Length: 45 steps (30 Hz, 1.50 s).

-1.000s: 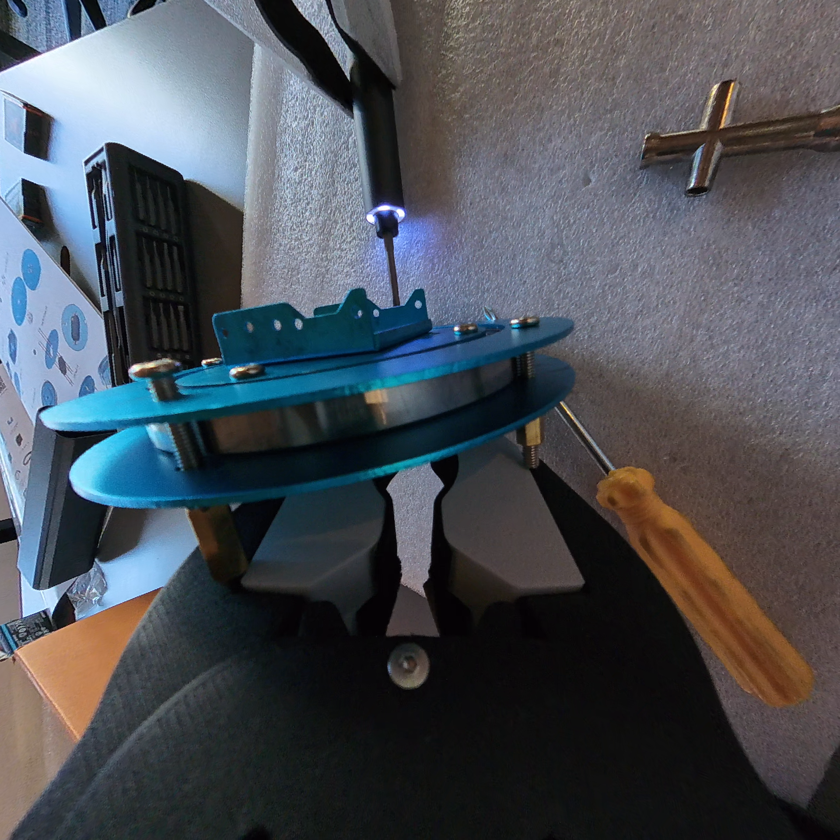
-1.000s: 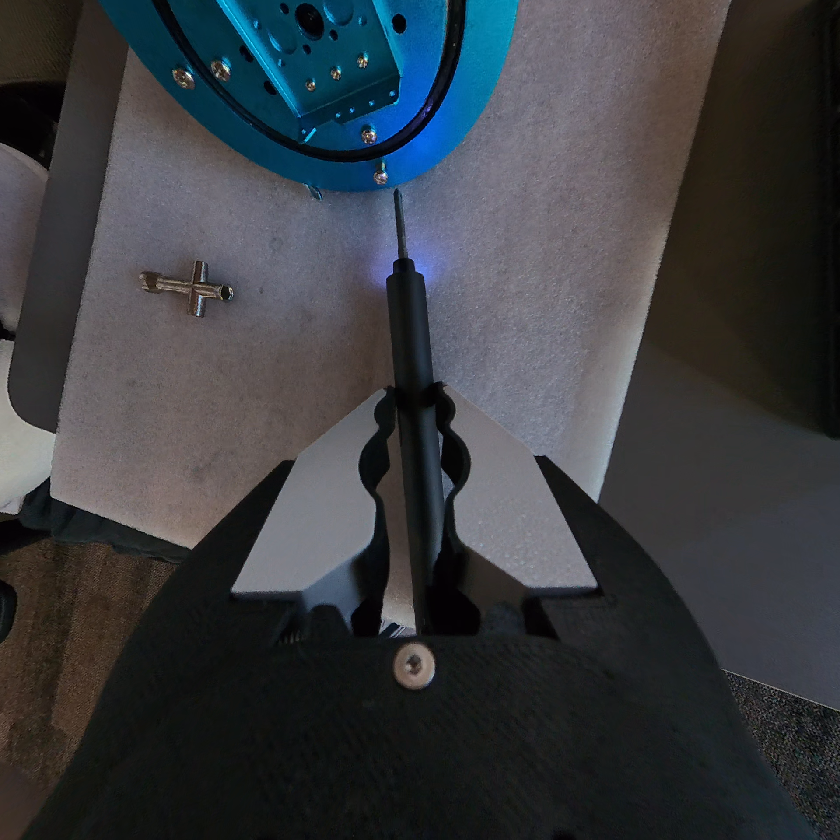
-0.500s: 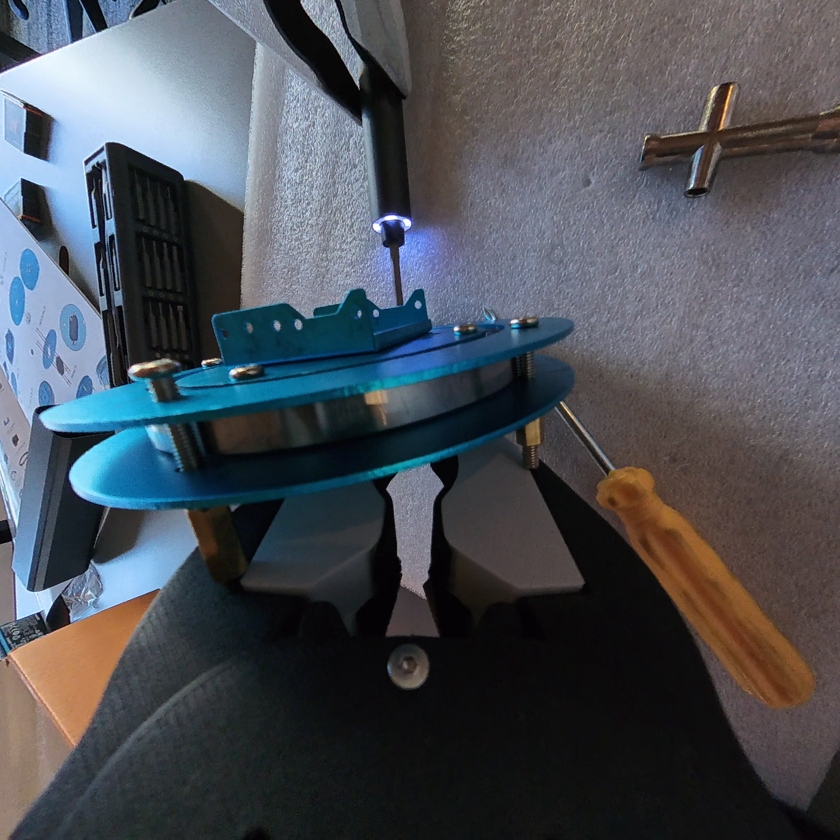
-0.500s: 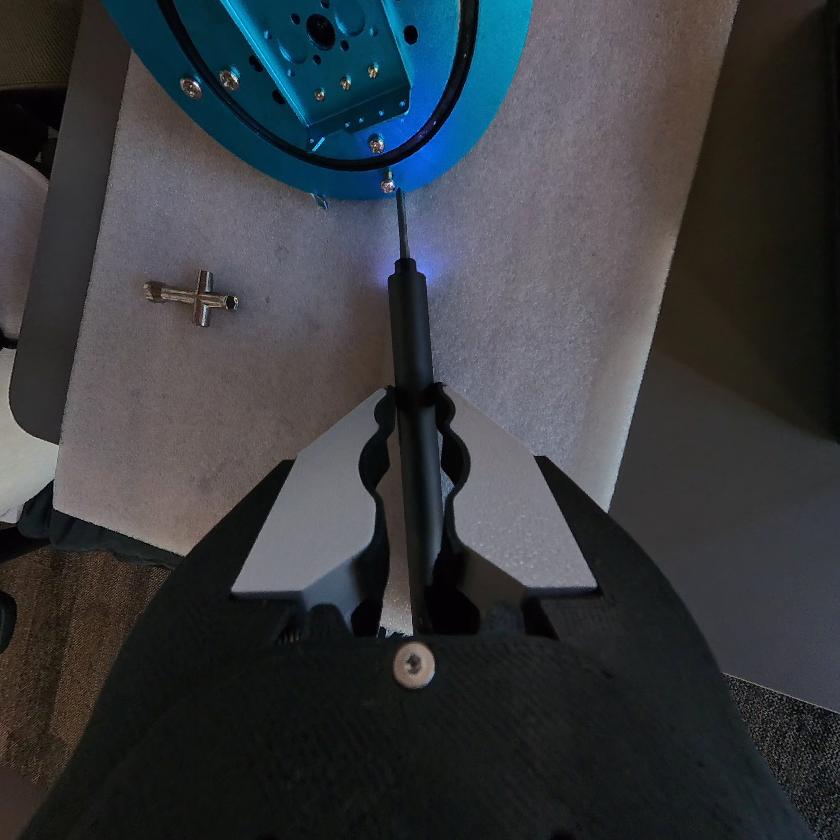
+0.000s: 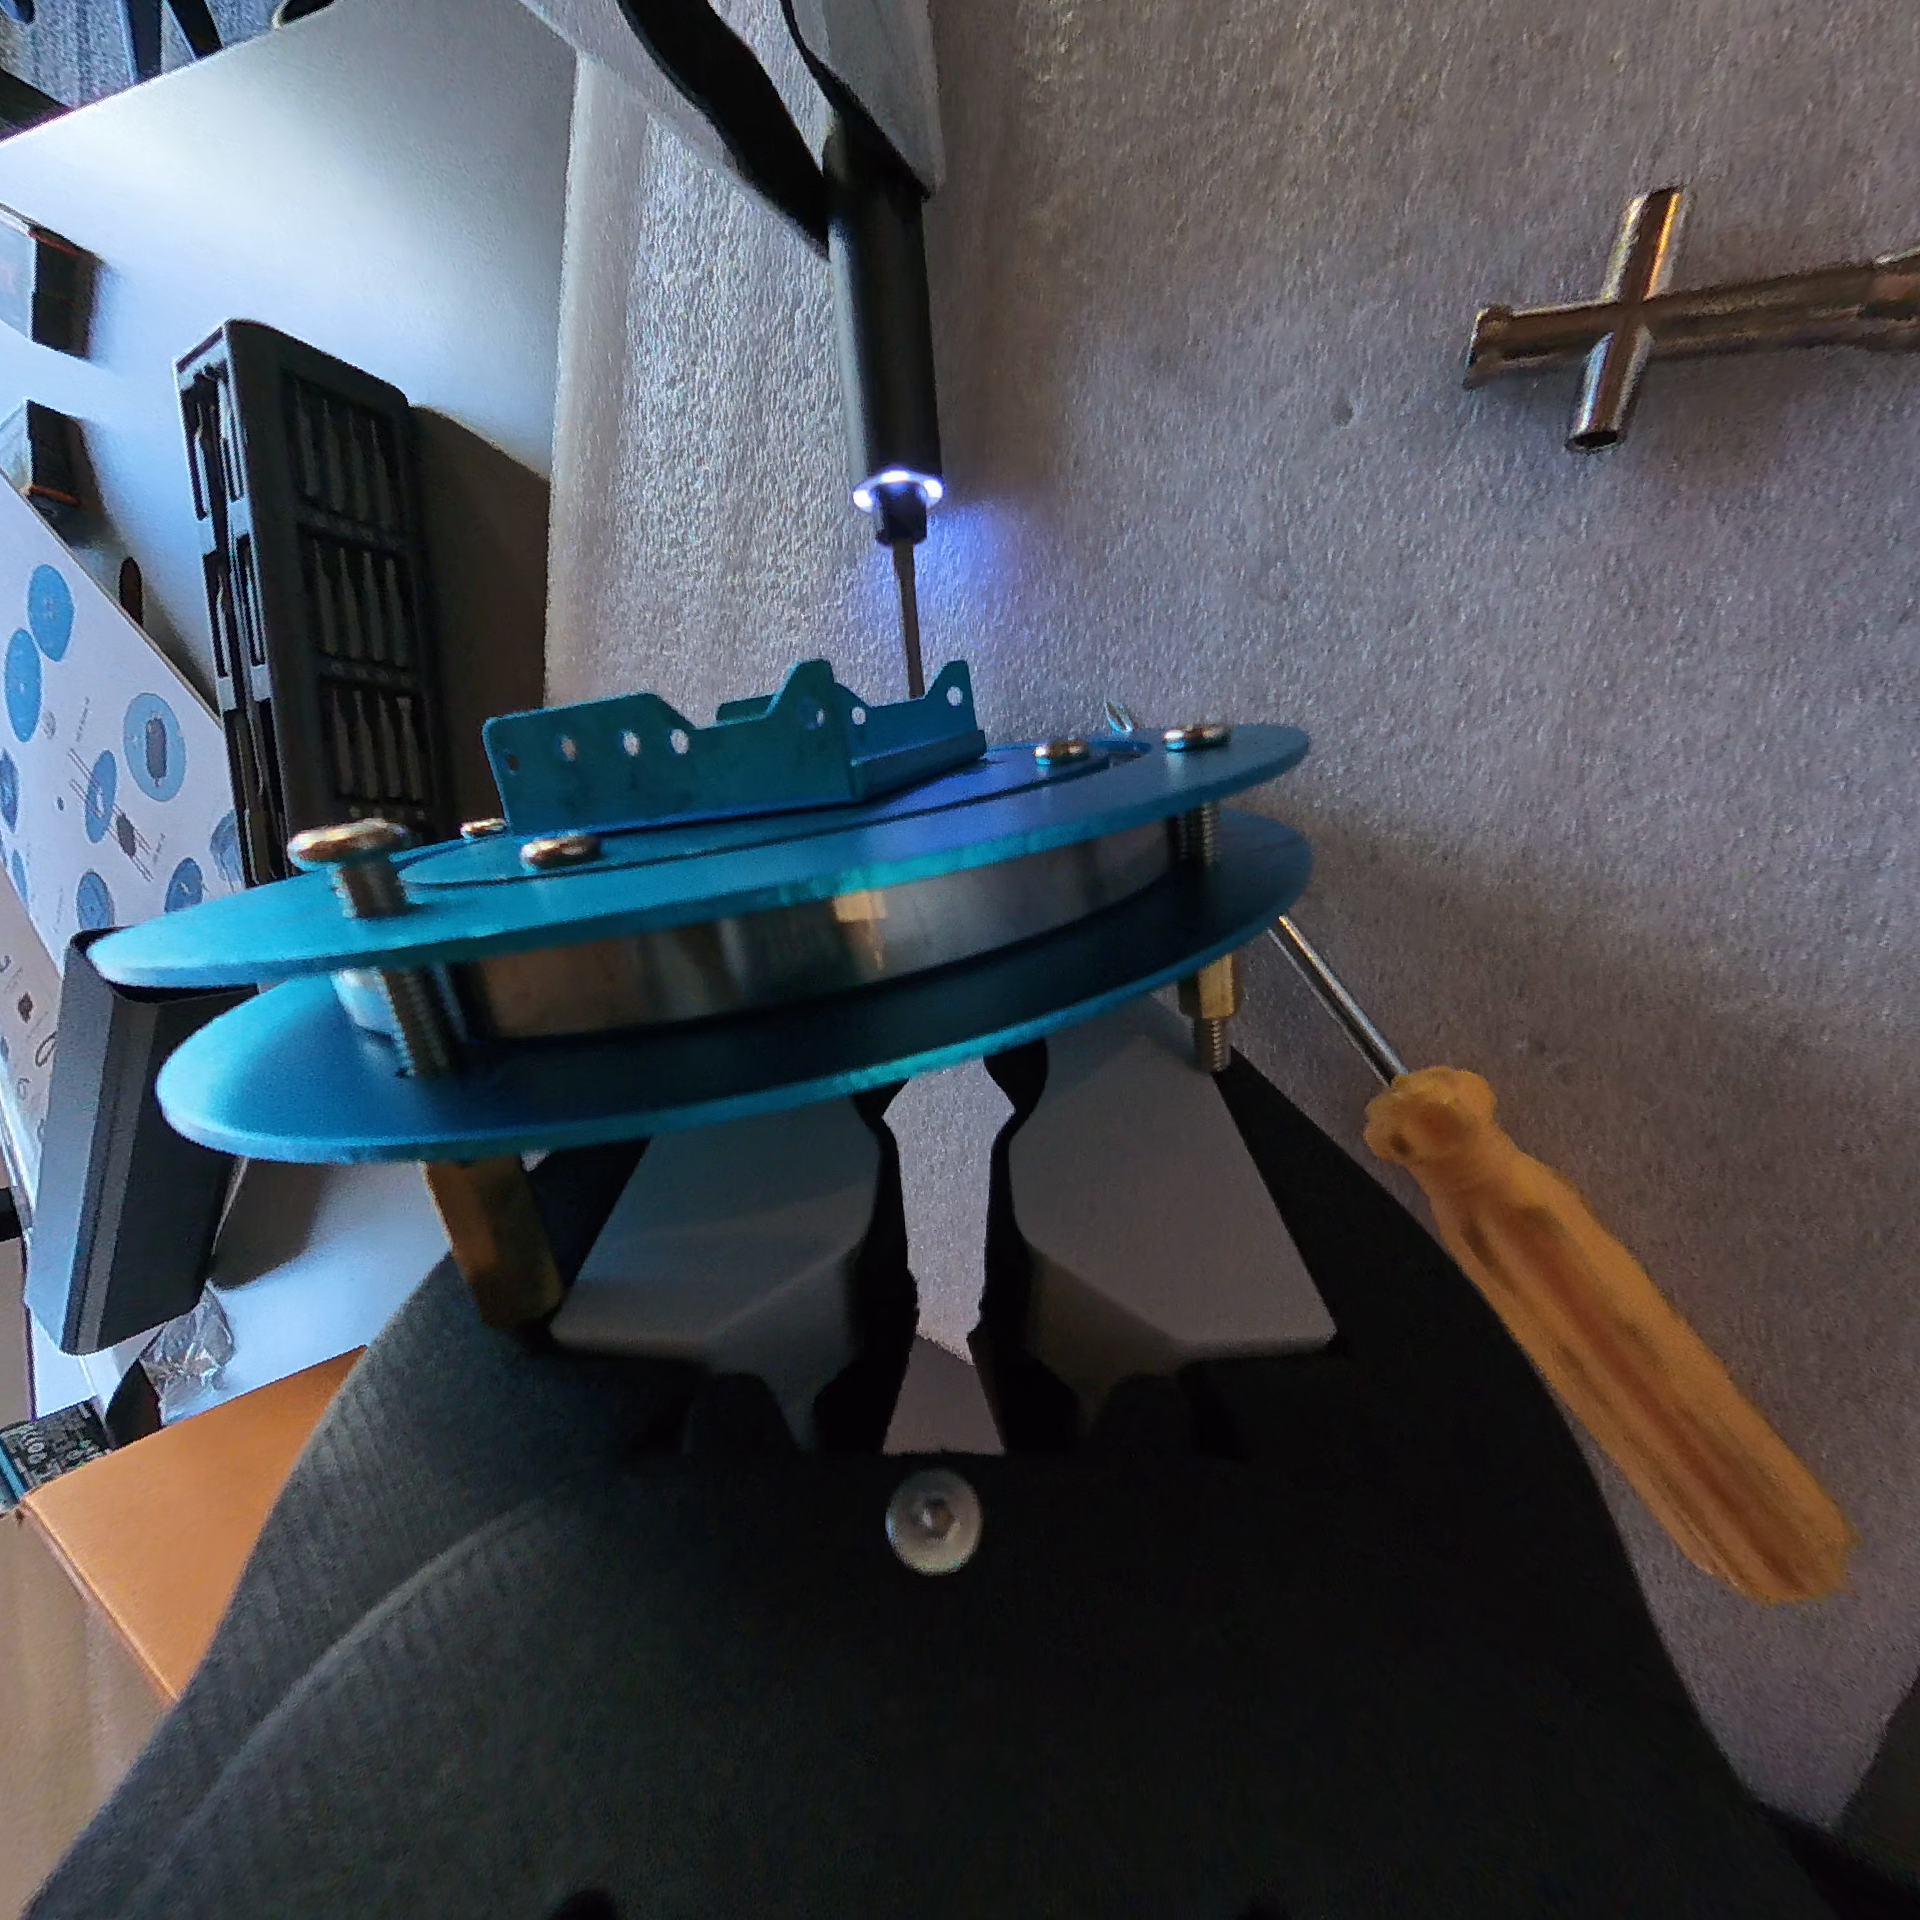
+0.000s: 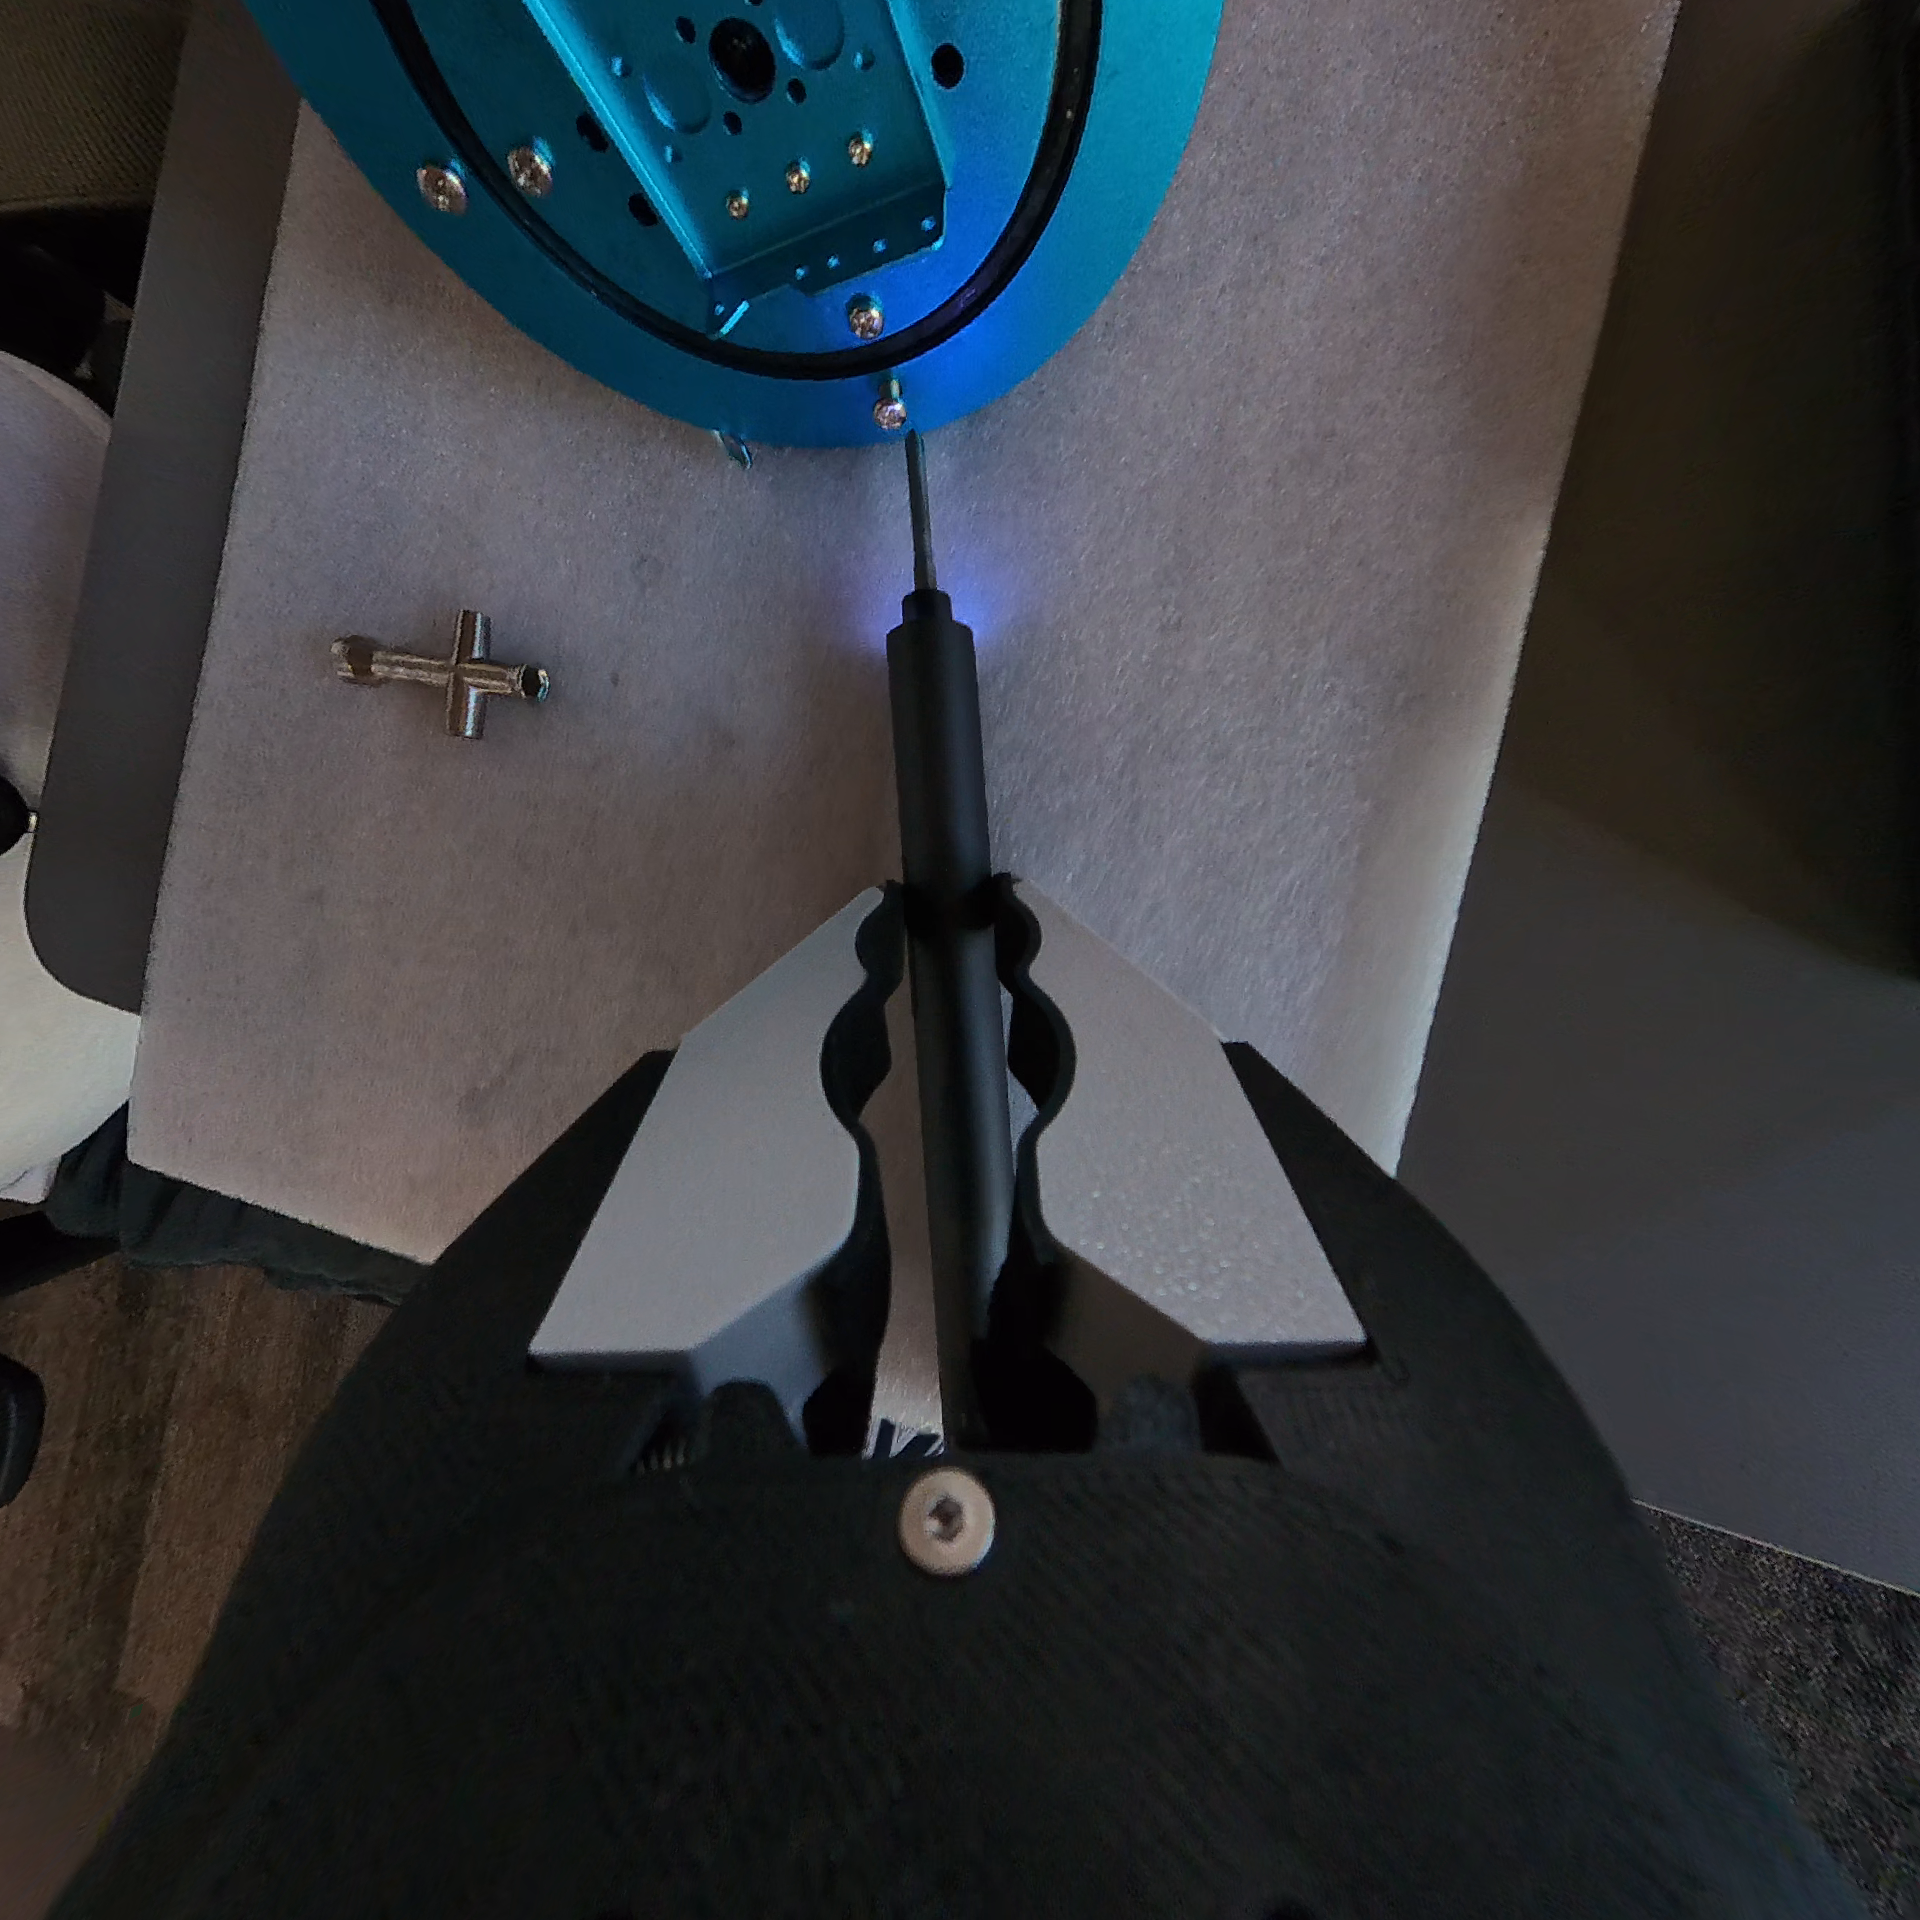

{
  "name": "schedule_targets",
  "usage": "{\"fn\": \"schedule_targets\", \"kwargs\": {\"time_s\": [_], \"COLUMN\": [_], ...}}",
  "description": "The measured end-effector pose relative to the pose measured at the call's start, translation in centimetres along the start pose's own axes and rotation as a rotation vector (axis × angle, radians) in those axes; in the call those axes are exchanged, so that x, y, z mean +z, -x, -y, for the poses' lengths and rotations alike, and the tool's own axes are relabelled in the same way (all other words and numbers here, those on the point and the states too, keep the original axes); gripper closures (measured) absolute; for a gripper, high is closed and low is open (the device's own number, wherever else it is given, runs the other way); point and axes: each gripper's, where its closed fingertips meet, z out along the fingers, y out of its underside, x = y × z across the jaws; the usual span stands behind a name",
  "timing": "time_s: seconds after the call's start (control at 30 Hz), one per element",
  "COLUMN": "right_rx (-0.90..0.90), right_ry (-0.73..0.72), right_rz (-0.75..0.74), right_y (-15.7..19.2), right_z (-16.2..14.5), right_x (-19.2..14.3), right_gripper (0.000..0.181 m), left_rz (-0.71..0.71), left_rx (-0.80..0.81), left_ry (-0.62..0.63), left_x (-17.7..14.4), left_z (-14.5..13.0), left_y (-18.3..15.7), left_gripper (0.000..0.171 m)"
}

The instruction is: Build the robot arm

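Observation:
A blue two-disc assembly point(image 5: 727, 883) with a steel ring between the discs and a blue bracket point(image 5: 727, 758) on top stands on a grey foam pad point(image 5: 1455, 727). My left gripper point(image 5: 945, 1081) reaches under its lower disc, jaws nearly together, tips hidden by the disc. My right gripper point(image 6: 945, 894) is shut on a black powered screwdriver point(image 6: 940, 748) with a lit ring. Its bit tip touches a screw point(image 6: 888, 414) at the rim of the assembly point(image 6: 1039, 260). The screwdriver also shows in the left wrist view point(image 5: 888, 343), beyond the bracket.
A metal cross wrench point(image 6: 457, 675) lies on the foam pad point(image 6: 1195, 727), left of the screwdriver. A yellow-handled screwdriver point(image 5: 1590, 1340) lies with its shaft under the disc. A black bit case point(image 5: 312, 582), printed sheet point(image 5: 83, 675) and orange box point(image 5: 156, 1507) are on the left. Spacing between my two grippers at the tips: around 12 centimetres. The right tips stand about 15 centimetres off the black bit case point(image 5: 312, 582).
My right gripper has moved the black screwdriver toward the blue assembly; the bit tip now meets the rim screw. The left gripper and the assembly have stayed still.

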Motion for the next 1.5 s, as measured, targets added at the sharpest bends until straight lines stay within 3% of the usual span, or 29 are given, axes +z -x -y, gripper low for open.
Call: {"fn": "schedule_targets", "kwargs": {"time_s": [0.33, 0.37, 0.5, 0.6, 0.67, 0.77, 0.97, 1.13, 1.5], "right_rx": [-0.012, -0.016, 0.0, -0.08, -0.237, -0.235, -0.171, -0.182, -0.148], "right_ry": [-0.014, -0.031, -0.249, -0.457, -0.502, -0.491, -0.418, -0.391, -0.391], "right_rz": [-0.014, -0.034, -0.111, -0.089, -0.125, -0.137, -0.055, -0.1, -0.093], "right_y": [0.0, -0.1, 0.0, 2.6, 4.3, 4.5, 4.2, 3.7, 3.1], "right_z": [-0.4, 0.0, 5.2, 10.7, 13.1, 15.6, 15.5, 14.7, 13.5], "right_x": [-0.3, -0.5, -2.7, -4.9, -5.5, -4.9, -3.0, -3.6, -4.4], "right_gripper": [0.165, 0.159, 0.147, 0.135, 0.135, 0.148, 0.163, 0.172, 0.171], "left_rz": [-0.001, -0.001, -0.003, 0.0, 0.002, 0.001, 0.007, 0.006, -0.077], "left_rx": [0.023, 0.026, 0.026, 0.038, 0.047, 0.049, 0.042, -0.008, -0.318], "left_ry": [0.036, 0.039, 0.048, 0.065, 0.074, 0.079, 0.076, 0.029, -0.23], "left_x": [0.0, 0.0, 0.0, 0.0, 0.0, 0.0, 0.0, 0.0, -0.2], "left_z": [0.0, 0.0, 0.0, 0.0, 0.0, 0.0, 0.1, 0.2, 0.8], "left_y": [0.1, 0.1, 0.1, 0.1, 0.1, 0.1, 0.1, 0.2, 0.3], "left_gripper": [0.169, 0.169, 0.169, 0.169, 0.169, 0.169, 0.17, 0.169, 0.162]}}
